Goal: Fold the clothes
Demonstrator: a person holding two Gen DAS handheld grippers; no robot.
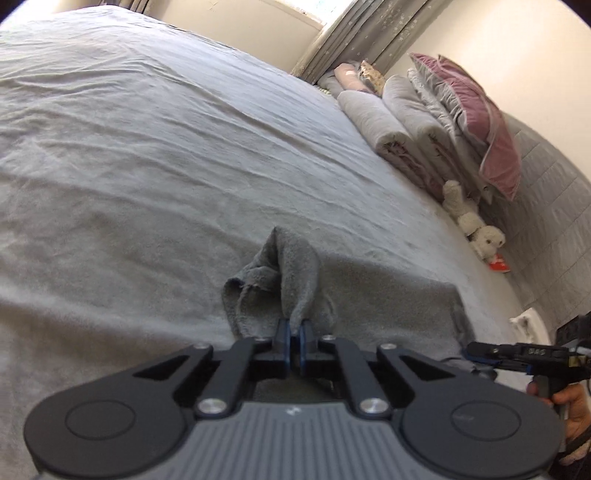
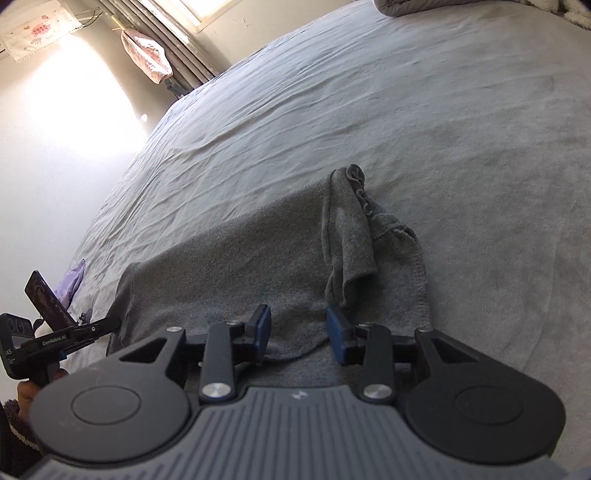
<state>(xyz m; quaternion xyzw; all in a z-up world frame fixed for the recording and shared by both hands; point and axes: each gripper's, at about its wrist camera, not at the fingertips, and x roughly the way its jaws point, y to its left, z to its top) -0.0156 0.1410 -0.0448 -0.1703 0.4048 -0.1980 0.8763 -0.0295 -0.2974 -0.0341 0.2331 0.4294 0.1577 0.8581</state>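
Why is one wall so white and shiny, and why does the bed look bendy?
In the right wrist view, sunlight from the window washes out the wall, hiding its detail. In both views the fisheye lens curves the bed, and the corners go dark. In the left wrist view, the far pillows look slightly soft, while the gripper nearby looks sharp.
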